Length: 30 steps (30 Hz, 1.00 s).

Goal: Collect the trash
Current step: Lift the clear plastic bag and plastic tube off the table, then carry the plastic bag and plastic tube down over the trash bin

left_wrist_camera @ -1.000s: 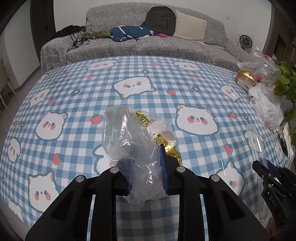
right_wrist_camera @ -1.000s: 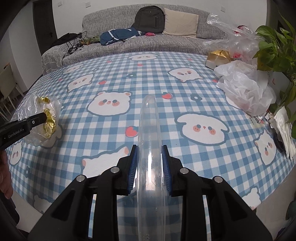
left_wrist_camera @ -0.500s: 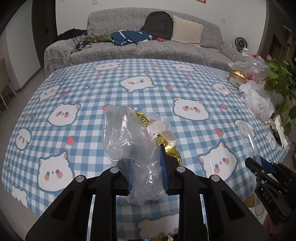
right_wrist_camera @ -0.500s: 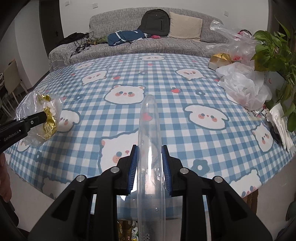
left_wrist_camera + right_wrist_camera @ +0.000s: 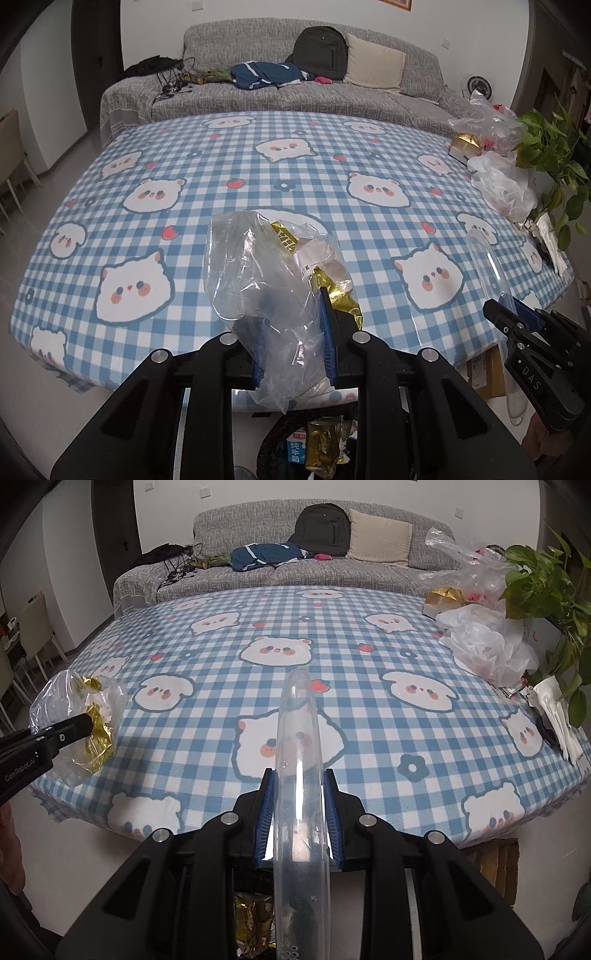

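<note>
My left gripper (image 5: 293,328) is shut on a clear plastic bag (image 5: 266,280) stuffed with gold foil and paper scraps, held off the near edge of the table; the bag also shows in the right wrist view (image 5: 79,723). My right gripper (image 5: 298,808) is shut on a clear plastic lid (image 5: 299,775) held on edge, also off the near edge; the lid shows in the left wrist view (image 5: 487,266). Below both grippers a trash bin (image 5: 314,443) with a milk carton and gold wrappers shows on the floor.
The table has a blue checked cloth with bear prints (image 5: 332,635). At its right edge lie crumpled plastic bags (image 5: 484,646), a gold box (image 5: 439,598) and a potted plant (image 5: 546,587). A grey sofa (image 5: 295,88) with a backpack stands behind.
Both grippers have pulled back from over the table towards me and past its near edge, each still holding its item. The trash bin on the floor has come into view below.
</note>
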Each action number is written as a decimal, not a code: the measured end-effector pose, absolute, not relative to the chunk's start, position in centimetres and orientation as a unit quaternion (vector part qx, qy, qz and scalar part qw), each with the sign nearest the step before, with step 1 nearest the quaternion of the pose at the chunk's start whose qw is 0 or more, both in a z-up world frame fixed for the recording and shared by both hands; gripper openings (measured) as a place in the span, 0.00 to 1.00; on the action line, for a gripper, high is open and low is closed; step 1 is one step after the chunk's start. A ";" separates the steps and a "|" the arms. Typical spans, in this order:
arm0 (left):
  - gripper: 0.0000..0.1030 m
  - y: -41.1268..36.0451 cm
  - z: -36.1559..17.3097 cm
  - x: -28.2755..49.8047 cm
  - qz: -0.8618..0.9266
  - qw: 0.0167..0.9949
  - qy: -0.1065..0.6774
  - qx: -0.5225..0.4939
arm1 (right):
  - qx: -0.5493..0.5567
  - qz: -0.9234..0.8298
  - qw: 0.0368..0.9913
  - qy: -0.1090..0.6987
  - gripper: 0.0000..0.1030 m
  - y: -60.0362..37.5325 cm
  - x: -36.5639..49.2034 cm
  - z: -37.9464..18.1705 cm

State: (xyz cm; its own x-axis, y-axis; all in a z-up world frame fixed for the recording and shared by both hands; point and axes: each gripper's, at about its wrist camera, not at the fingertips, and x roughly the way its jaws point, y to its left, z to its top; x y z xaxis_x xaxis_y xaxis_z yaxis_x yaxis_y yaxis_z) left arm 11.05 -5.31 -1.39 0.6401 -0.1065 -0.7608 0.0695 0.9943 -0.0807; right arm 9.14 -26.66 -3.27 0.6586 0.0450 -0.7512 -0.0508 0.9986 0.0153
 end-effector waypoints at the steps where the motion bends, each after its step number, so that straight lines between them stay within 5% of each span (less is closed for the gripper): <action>1: 0.22 -5.3 -1.5 10.7 -0.049 0.905 0.422 -0.022 | -0.003 0.027 0.911 0.412 0.24 -26.5 8.9 -3.3; 30: 0.22 -2.5 -5.9 0.9 -0.037 0.903 0.428 -0.033 | -0.008 0.075 0.916 0.393 0.24 -21.4 0.9 -5.7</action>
State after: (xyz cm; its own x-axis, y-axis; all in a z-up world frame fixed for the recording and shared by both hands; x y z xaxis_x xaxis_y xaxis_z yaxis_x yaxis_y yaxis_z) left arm 0.90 -2.54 -5.86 0.6312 -0.0956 -0.7697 0.0394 0.9950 -0.0912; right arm 0.94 -21.39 -5.67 0.6797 0.1314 -0.7216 -0.1445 0.9885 0.0438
